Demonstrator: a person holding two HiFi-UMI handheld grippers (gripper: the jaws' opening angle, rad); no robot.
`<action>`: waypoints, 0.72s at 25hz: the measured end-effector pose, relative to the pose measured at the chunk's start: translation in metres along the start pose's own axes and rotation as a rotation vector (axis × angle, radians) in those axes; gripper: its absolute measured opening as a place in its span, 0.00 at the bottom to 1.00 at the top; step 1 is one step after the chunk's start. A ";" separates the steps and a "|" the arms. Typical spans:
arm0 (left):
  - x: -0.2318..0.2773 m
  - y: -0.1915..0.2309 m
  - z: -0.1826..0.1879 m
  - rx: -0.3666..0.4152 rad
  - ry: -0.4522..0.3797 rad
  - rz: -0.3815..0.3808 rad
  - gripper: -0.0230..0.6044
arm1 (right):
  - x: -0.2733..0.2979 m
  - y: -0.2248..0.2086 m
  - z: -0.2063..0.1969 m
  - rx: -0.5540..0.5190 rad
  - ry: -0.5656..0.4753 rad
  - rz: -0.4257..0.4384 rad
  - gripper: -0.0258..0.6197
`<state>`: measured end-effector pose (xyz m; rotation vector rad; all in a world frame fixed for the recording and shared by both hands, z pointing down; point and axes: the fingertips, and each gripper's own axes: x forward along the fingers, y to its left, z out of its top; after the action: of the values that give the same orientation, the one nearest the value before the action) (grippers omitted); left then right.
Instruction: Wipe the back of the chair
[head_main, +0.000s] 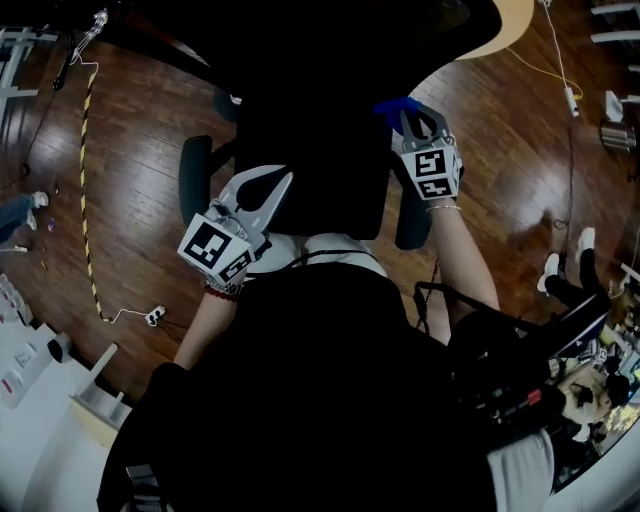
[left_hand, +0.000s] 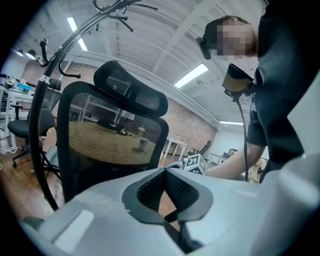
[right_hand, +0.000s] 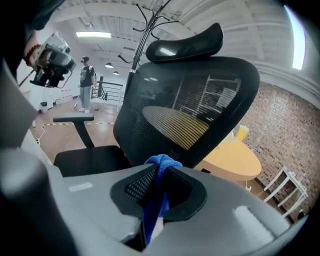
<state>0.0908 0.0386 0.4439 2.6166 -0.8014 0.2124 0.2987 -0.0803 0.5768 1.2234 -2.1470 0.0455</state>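
A black mesh office chair stands in front of me; its back (head_main: 310, 150) fills the middle of the head view. Its mesh back (left_hand: 110, 135) and headrest (left_hand: 132, 90) show in the left gripper view. My right gripper (head_main: 420, 125) is at the back's right edge, shut on a blue cloth (right_hand: 160, 162). The cloth (head_main: 395, 105) bunches out past the fingertips, close to the mesh back (right_hand: 190, 110). My left gripper (head_main: 250, 205) hangs by the back's left side, a little off the mesh. Its jaws (left_hand: 165, 172) are shut with nothing between them.
A coat rack (left_hand: 50, 100) stands left of the chair, with a second office chair (left_hand: 25, 127) behind it. A round wooden table (right_hand: 235, 160) lies beyond the chair. Yellow-black tape (head_main: 85, 200) and cables run over the wooden floor. A person (right_hand: 86, 82) stands far off.
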 end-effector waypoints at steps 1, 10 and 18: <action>0.000 -0.001 0.001 0.000 -0.003 0.012 0.04 | 0.004 -0.004 -0.006 -0.009 0.016 0.004 0.09; -0.013 -0.001 -0.017 -0.058 -0.004 0.081 0.04 | 0.044 -0.015 -0.025 -0.062 0.092 0.059 0.09; -0.035 0.004 -0.029 -0.098 -0.013 0.122 0.04 | 0.068 -0.003 -0.019 -0.087 0.121 0.089 0.09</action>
<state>0.0586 0.0656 0.4629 2.4828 -0.9526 0.1849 0.2871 -0.1267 0.6285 1.0485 -2.0755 0.0628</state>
